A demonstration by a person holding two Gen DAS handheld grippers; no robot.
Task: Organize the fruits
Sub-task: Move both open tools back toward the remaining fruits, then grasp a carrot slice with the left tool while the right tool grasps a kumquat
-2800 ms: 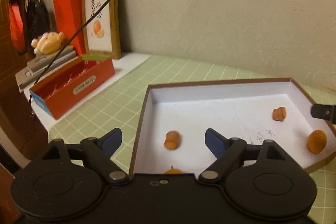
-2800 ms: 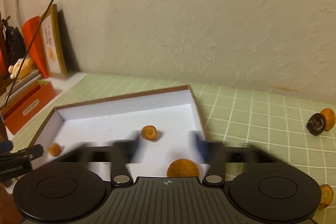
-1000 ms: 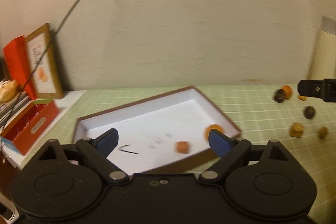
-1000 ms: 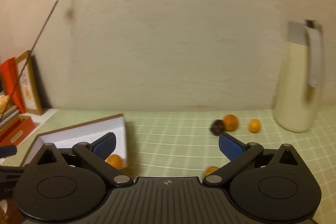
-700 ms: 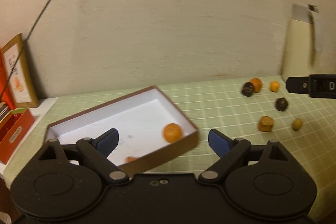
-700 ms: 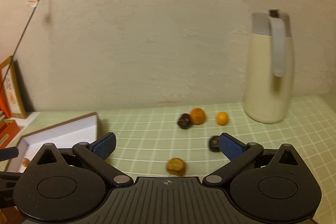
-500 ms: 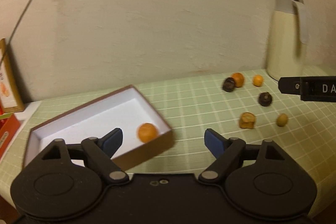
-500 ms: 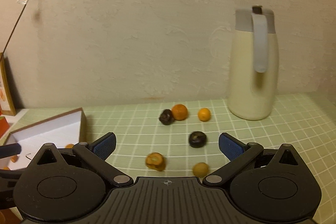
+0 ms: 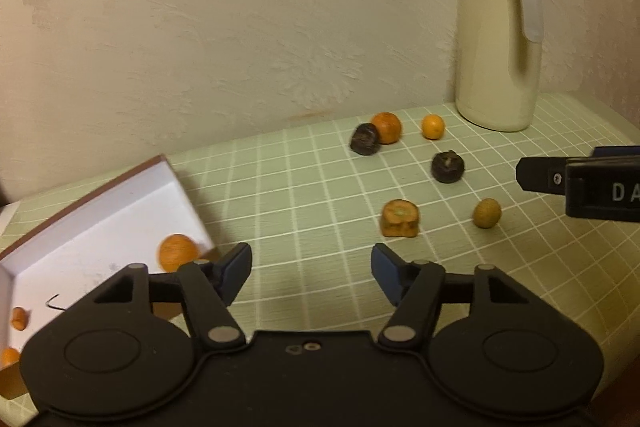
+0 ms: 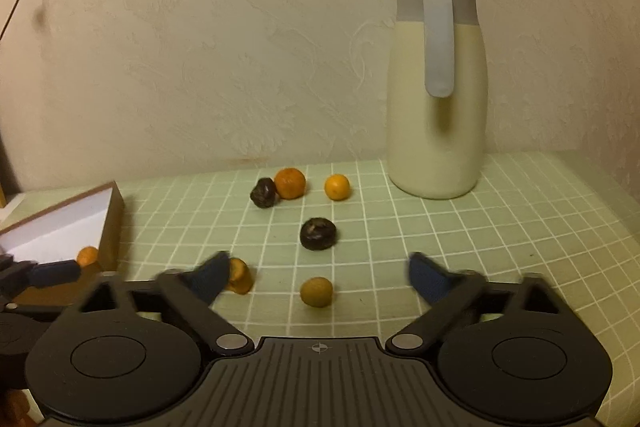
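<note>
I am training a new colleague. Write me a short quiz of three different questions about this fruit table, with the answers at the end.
1. How many fruits lie loose on the green checked cloth, outside the box?
2. True or false: the jug lies on its side.
3. Which dark fruit touches an orange fruit: A, the one nearer the wall, or B, the one nearer the grippers?

Key: 1. six; 2. false, it stands upright; 3. A, it touches the larger orange fruit.
</note>
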